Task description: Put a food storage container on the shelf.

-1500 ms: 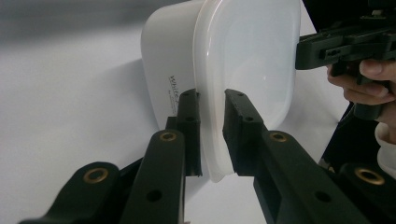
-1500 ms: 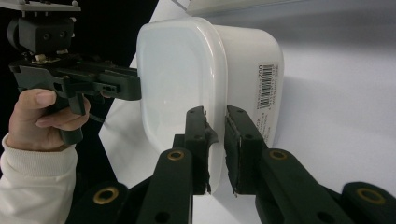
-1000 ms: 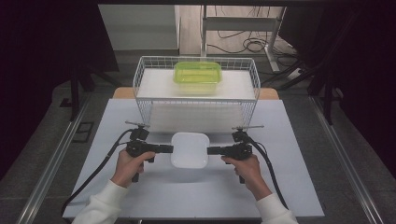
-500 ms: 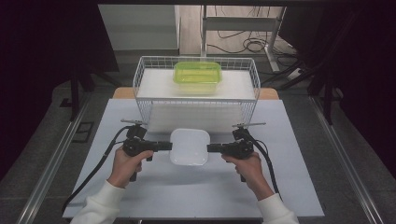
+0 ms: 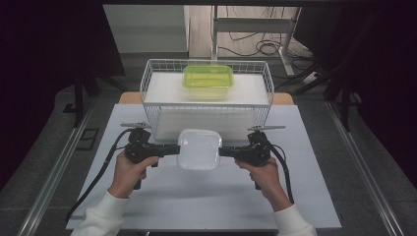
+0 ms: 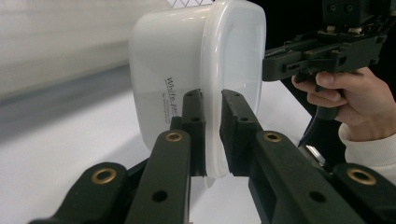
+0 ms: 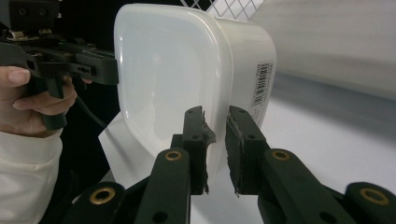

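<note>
- A pale grey-blue counter (image 5: 305,196) sits in a dark room, with a grey floor and loose cables beyond its far edge.
- The left tool (image 5: 173,149) is in the person's left hand (image 5: 129,172); its two black jaws are nearly together, clamped on the left rim of a white, rounded-square plastic container with a translucent lid (image 5: 198,149).
- In the left gripper view, the left tool (image 6: 213,135) has one jaw on the lid side and the other on the body side of the white container (image 6: 173,70), with the rim pinched between them.
- The right tool (image 5: 224,152) is in the right hand (image 5: 265,174); its jaws are almost fully closed on the container's right rim.
- In the right gripper view, the right tool (image 7: 215,144) grips the rim edge-on, with the lid face (image 7: 163,79) to one side of the jaws and a barcode label (image 7: 259,84) on the body to the other.
- The container hangs between the two tools, clear of the counter, with its lid up.
- Just beyond both tools stands a white wire basket (image 5: 157,110) holding a white block.
- On that block, well past the tools, rests a lime-green, clear plastic box with a lid (image 5: 207,81).
- A black cable (image 5: 96,179) trails from the left tool toward the person.
</note>
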A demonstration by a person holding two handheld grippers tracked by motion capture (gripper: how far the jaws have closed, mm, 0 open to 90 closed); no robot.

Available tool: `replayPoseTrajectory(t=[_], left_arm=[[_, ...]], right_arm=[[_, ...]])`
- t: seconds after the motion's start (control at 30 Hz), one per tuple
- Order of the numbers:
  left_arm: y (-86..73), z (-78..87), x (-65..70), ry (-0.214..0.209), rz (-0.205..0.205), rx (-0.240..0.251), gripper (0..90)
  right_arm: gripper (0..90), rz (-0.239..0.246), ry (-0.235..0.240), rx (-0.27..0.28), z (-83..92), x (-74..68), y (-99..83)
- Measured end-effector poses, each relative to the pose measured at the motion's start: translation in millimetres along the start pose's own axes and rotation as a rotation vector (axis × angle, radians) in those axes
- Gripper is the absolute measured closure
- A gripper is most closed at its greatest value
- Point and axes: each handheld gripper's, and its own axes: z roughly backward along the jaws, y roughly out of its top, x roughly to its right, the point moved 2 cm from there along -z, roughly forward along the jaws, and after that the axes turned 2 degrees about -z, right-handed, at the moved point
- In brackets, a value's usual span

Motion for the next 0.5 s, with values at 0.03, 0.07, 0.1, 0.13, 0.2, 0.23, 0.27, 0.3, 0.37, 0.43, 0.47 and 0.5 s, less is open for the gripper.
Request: replayPoseTrajectory(t=[0.03, 0.07, 0.1, 0.13, 0.2, 0.23, 0.27, 0.3, 0.37, 0.43, 0.47, 0.5], left_arm=[[0.8, 0.4, 1.5, 0.001, -0.004, 0.002, 80.6], [1.1, 0.5, 1.7, -0.001, -0.008, 0.004, 80.6], [1.3, 0.3, 1.8, -0.005, -0.008, 0.004, 80.6], [1.4, 0.2, 1.7, -0.006, -0.007, 0.005, 80.7], [2.0, 0.0, 1.6, -0.008, -0.005, 0.006, 80.7], [3.0, 0.3, 1.8, -0.011, -0.004, 0.010, 80.7], [3.8, 0.6, 1.8, -0.014, -0.008, 0.011, 80.6], [5.4, 1.2, 2.4, -0.017, -0.013, 0.014, 80.7], [7.8, 1.3, 4.5, -0.011, -0.023, 0.018, 80.7], [9.9, 1.5, 5.3, -0.013, -0.028, 0.020, 80.6], [11.2, 2.0, 5.6, -0.018, -0.028, 0.021, 80.6], [13.1, 2.7, 5.9, -0.022, -0.030, 0.024, 80.6]], right_arm=[[77.6, 0.002, -0.001, 0.001, 0.6, -0.6, 0.4], [77.6, 0.003, -0.001, 0.003, 1.4, -1.2, 0.8], [77.6, 0.006, -0.002, 0.005, 1.8, -1.2, 1.0], [77.6, 0.009, -0.003, 0.007, 2.5, -1.5, 1.4], [77.6, 0.017, -0.009, 0.009, 3.5, -2.5, 2.3], [77.6, 0.019, -0.011, 0.010, 4.1, -3.0, 2.9], [77.6, 0.022, -0.011, 0.015, 5.4, -4.0, 4.0], [77.7, 0.026, -0.012, 0.018, 6.2, -4.6, 4.8], [77.7, 0.035, -0.015, 0.027, 8.8, -6.7, 7.0], [77.7, 0.049, -0.023, 0.036, 11.4, -8.4, 9.4], [77.7, 0.049, -0.023, 0.034, 12.4, -8.9, 10.1], [77.7, 0.052, -0.021, 0.040, 13.2, -9.0, 11.3]])
